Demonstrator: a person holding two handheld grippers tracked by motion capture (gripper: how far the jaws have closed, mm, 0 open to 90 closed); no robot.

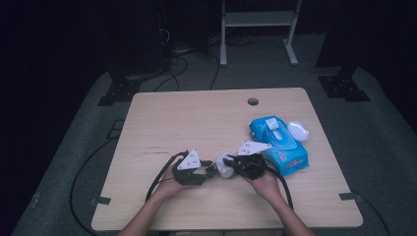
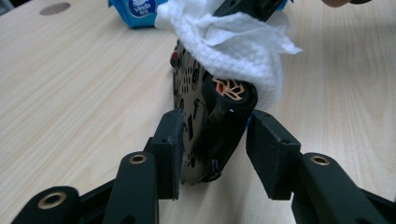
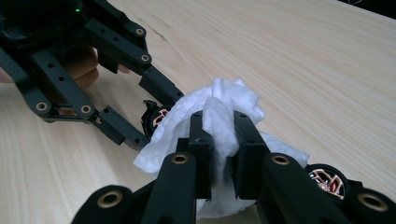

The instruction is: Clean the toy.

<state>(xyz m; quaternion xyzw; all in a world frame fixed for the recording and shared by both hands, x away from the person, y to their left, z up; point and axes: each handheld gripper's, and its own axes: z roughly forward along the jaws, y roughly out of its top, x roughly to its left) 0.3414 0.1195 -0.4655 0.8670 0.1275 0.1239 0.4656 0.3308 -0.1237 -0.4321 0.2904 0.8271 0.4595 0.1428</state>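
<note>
Your right gripper (image 3: 223,154) is clenching the crumpled white wipe (image 3: 219,112); your left gripper (image 2: 215,149) is standing released, the black toy car (image 2: 212,126) lying between its pads.

The far and left parts of the table (image 1: 187,118) lie bare for a hand to pass, while the blue wipes pack (image 1: 279,145) blocks the right side.

Pale wood table (image 1: 187,123), round hole at far edge; blue wipes pack (image 1: 280,145) on right.
</note>
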